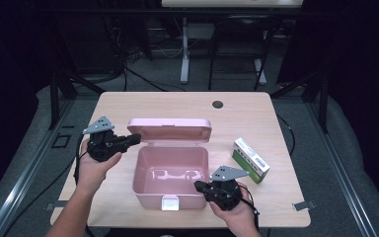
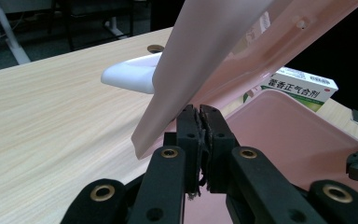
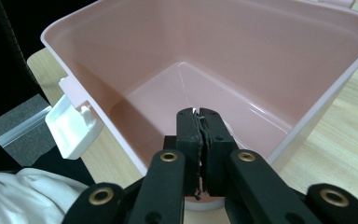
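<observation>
High view: glossy pink box (image 1: pixel 170 170), lid raised at 12 o'clock; left gripper (image 1: pixel 134 138) and right gripper (image 1: pixel 198 185) closed, holding nothing

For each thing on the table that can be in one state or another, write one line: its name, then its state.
pink box: open, nothing inside
lid: raised, tilted back behind the box
white latch: undone, hanging at the box's front wall
medicine carton: closed, lying on the table to the right of the box
left gripper: shut, tips at the lid's edge
right gripper: shut, at the box's front right rim
</observation>
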A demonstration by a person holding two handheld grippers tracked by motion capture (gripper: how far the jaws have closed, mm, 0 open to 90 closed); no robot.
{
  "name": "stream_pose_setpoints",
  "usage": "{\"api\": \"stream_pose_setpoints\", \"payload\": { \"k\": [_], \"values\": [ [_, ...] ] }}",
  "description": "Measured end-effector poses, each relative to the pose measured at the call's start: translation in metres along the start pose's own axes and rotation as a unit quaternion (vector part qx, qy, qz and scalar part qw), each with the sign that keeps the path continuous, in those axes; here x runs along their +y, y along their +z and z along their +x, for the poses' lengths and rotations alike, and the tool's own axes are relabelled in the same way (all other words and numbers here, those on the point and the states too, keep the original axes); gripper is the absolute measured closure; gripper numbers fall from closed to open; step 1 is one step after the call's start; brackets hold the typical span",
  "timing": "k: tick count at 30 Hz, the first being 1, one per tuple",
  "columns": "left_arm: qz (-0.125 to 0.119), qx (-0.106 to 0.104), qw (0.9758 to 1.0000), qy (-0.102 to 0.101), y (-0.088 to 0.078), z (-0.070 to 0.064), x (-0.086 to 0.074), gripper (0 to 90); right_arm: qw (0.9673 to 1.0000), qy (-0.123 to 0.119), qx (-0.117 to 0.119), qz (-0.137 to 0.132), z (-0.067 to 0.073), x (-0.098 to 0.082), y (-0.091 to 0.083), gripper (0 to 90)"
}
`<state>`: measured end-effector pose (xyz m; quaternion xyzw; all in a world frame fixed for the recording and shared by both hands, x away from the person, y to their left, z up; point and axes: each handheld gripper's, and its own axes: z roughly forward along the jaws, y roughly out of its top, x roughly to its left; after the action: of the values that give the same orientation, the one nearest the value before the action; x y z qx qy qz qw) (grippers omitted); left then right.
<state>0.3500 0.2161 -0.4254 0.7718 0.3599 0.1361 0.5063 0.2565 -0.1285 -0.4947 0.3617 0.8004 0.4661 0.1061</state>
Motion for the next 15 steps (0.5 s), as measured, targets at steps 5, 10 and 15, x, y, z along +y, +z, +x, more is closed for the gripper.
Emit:
{"api": "stream_pose_setpoints", "payload": {
  "k": [5,10,15],
  "values": [
    [-0.002,0.003,1.0,-0.003,0.0018,0.0021,-0.0016,87.1,1.0,0.0,-0.002,-0.001,0.0005,-0.0001,0.0001,87.2],
    [0.0,0.005,1.0,-0.006,0.0029,0.0038,-0.0028,87.0,1.0,-0.001,-0.002,-0.001,0.0006,-0.0001,0.0002,87.0],
    [0.0,0.006,1.0,-0.007,0.0047,0.0058,-0.0042,87.0,1.0,-0.001,-0.002,0.0,0.0005,-0.0001,0.0001,87.0]
  ]
}}
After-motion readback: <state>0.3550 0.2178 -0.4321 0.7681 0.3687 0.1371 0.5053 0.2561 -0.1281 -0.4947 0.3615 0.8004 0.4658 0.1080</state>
